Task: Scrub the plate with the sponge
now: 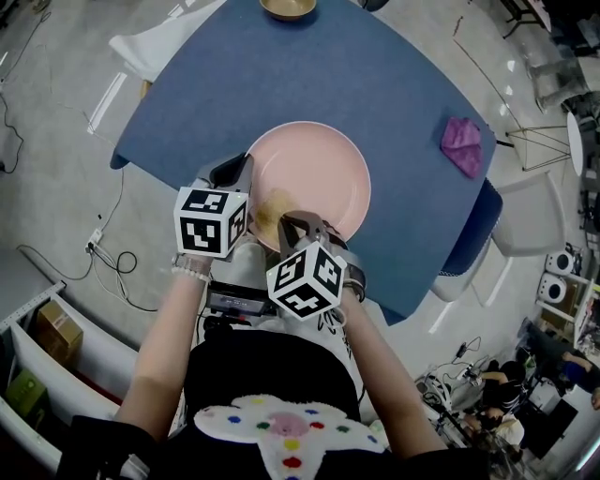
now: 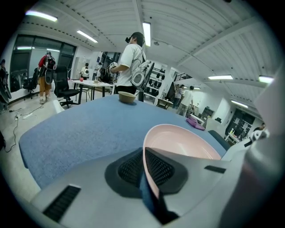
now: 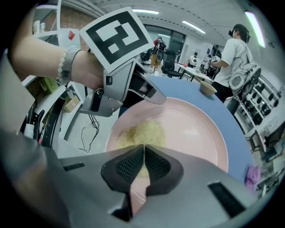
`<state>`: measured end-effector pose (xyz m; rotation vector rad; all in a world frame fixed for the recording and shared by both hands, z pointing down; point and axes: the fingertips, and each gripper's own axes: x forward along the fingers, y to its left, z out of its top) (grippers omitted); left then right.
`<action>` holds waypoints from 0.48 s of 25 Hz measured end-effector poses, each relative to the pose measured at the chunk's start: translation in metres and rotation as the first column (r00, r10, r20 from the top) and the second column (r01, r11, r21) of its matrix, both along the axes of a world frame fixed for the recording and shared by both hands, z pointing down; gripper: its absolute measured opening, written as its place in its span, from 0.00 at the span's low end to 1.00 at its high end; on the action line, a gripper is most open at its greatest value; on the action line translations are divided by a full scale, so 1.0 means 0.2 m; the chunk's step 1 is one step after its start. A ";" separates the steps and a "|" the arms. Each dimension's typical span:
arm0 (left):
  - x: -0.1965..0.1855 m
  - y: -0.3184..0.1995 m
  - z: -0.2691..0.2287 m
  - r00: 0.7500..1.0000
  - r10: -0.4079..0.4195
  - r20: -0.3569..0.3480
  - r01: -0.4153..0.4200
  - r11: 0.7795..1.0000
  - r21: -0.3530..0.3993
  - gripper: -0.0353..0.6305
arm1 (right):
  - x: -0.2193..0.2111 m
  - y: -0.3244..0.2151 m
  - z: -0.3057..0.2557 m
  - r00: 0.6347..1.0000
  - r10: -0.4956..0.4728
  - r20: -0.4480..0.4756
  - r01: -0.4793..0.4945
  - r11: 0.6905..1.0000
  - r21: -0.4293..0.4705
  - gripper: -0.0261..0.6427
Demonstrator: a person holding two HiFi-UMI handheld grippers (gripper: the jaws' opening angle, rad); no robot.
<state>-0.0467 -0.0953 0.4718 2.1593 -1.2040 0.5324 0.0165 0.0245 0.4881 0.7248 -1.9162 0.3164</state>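
Plate (image 1: pixel 323 169) is being steadied, its rim clamped between fingers of the left gripper (image 2: pixel 143 152), while the right gripper (image 3: pixel 144 150) is pressing its pinched sponge (image 3: pixel 141 132) down to scrub.

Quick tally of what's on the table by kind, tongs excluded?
plate: 1
sponge: 1
bowl: 1
cloth: 1
total: 4
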 end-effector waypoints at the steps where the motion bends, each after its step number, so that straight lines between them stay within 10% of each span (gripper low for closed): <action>1: 0.00 0.00 0.00 1.000 -0.001 0.000 0.001 1.000 0.000 0.09 | -0.02 -0.01 0.00 1.000 0.008 0.020 -0.008 1.000 -0.003 0.06; 12: -0.03 0.01 -0.18 0.999 0.048 0.006 -0.048 0.996 0.078 0.10 | 0.09 -0.17 -0.19 0.957 0.159 0.241 -0.184 0.979 0.083 0.06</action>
